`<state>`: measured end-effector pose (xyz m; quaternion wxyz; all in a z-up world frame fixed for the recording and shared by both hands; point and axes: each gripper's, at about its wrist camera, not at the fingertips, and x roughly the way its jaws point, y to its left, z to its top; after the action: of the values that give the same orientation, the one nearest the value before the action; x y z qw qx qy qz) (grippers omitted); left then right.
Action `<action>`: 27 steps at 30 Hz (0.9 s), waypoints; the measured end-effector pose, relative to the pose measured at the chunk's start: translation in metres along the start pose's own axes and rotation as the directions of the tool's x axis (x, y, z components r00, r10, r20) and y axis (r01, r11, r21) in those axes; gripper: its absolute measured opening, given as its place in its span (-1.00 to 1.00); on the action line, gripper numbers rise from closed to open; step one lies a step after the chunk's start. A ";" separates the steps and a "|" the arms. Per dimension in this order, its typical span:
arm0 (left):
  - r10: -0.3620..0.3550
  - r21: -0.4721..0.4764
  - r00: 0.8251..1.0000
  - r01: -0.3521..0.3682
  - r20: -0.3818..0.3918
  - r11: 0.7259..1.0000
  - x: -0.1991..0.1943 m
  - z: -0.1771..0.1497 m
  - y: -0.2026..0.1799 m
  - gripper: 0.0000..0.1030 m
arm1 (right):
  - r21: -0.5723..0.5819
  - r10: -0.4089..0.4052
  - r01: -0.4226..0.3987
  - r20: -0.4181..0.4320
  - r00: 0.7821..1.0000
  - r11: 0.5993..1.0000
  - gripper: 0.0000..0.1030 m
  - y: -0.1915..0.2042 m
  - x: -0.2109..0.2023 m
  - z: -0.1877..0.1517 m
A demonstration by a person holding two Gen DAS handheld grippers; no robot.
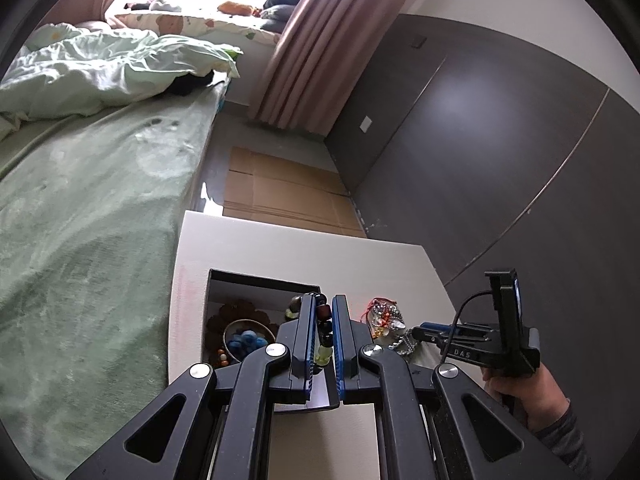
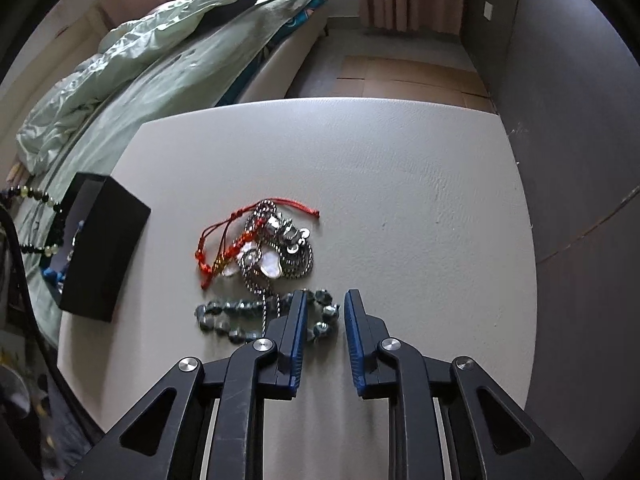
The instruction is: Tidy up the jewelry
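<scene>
Left gripper point(image 1: 325, 334) clamped on a beaded bracelet point(image 1: 323, 320), hanging over the black box point(image 2: 104, 248). Right gripper point(image 2: 325, 312) jaws apart over the grey bead bracelet point(image 2: 224, 320) beside the box. Advice: straddle one bead strand, avoid the ball chain point(image 2: 264, 312), then close

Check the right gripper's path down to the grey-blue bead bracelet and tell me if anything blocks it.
Nothing visible blocks it. The right gripper hangs just above the grey-blue bead bracelet, jaws apart, with part of the ring between them. One snag: a silver ball chain from the tangled jewelry pile lies across the bracelet beside the gripper and may lift with it.
</scene>
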<state>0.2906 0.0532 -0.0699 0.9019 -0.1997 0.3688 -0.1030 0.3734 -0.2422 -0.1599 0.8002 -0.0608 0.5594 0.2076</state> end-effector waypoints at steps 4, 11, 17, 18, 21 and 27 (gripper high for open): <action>0.003 -0.003 1.000 -0.003 -0.003 1.000 0.004 0.001 0.003 -0.84 | -0.092 -0.077 0.074 -0.030 0.997 0.993 -0.60 0.016 0.007 -0.001; 0.029 -0.021 1.000 -0.030 -0.010 0.999 0.008 -0.001 0.013 -0.84 | -0.217 -0.138 0.118 -0.078 0.987 0.969 -0.78 0.034 0.011 0.002; 0.040 -0.022 0.999 -0.041 -0.031 0.999 0.012 -0.007 0.018 -0.84 | -0.190 -0.104 0.089 -0.073 0.992 0.978 -0.81 0.027 0.005 0.001; 0.046 -0.021 0.998 -0.047 -0.037 0.999 0.014 -0.008 0.020 -0.84 | -0.182 -0.098 0.084 -0.065 0.993 0.980 -0.81 0.025 0.001 0.000; 0.051 -0.034 0.997 -0.053 -0.052 0.998 0.016 -0.009 0.024 -0.84 | -0.167 -0.075 0.072 -0.013 0.997 0.983 -0.81 0.029 -0.019 0.001; 0.023 -0.084 0.994 -0.032 -0.104 0.996 0.017 -0.008 0.031 -0.81 | -0.216 -0.076 0.093 0.084 0.993 0.972 -0.81 0.056 -0.061 0.012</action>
<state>0.2982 0.0733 -0.0988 0.8738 -0.2275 0.4214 -0.0846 0.3438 -0.2036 -0.0921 0.8173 -0.1647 0.4993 0.2359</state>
